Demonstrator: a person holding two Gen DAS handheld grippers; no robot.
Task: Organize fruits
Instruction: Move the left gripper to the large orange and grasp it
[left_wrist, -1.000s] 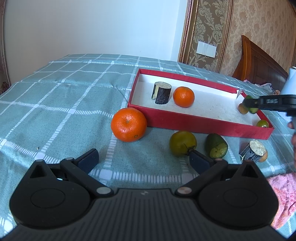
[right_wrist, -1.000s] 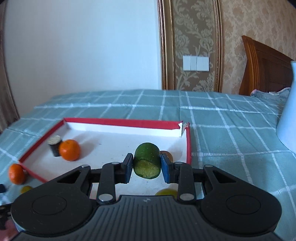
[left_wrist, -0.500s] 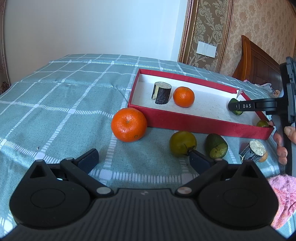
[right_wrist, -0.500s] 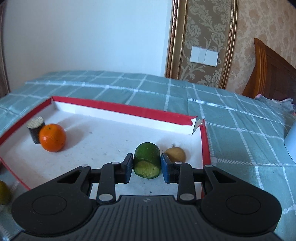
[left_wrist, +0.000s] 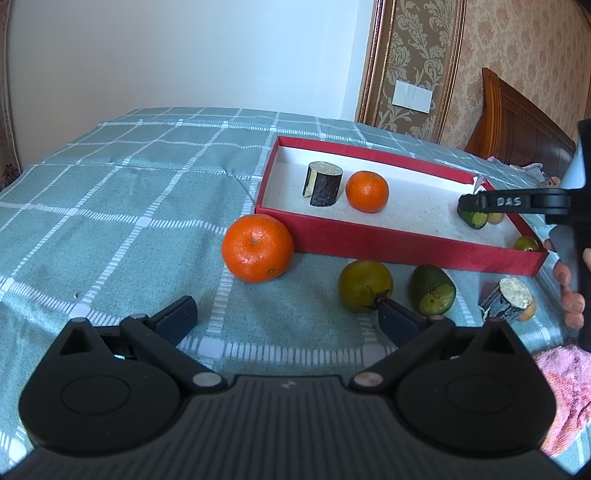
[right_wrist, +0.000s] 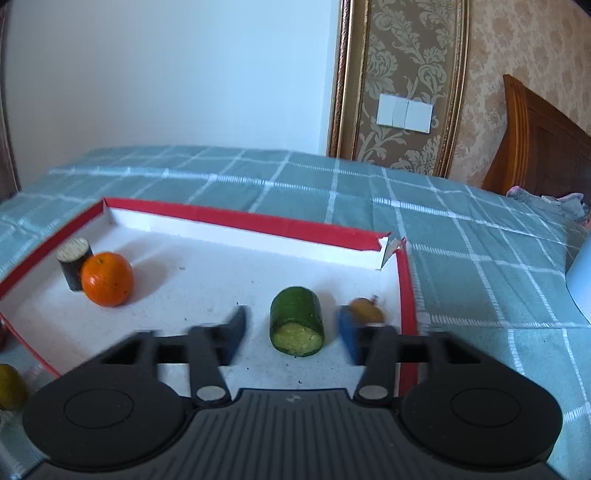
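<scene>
A red box (left_wrist: 388, 242) with a white floor (right_wrist: 207, 291) holds a dark cylinder piece (left_wrist: 324, 183), a small orange (left_wrist: 367, 191), a green cucumber piece (right_wrist: 297, 320) and a small brown fruit (right_wrist: 365, 310). My right gripper (right_wrist: 293, 330) is open, its fingers either side of the cucumber piece, which rests on the box floor; it shows in the left wrist view (left_wrist: 476, 206). My left gripper (left_wrist: 286, 319) is open and empty above the cloth. In front of it lie a big orange (left_wrist: 257, 253), an olive-green fruit (left_wrist: 365, 284), a second cucumber piece (left_wrist: 433, 294) and a second dark cylinder (left_wrist: 508, 301).
Everything sits on a teal checked cloth (left_wrist: 129, 206). A small green fruit (left_wrist: 526, 243) lies at the box's right corner. A pink towel (left_wrist: 565, 391) is at the front right. A white object (right_wrist: 580, 277) stands at the right. A wooden headboard (right_wrist: 543, 147) is behind.
My right gripper has opened and let go of the cucumber piece, which now rests on the box floor next to the brown fruit. The left gripper has not moved.
</scene>
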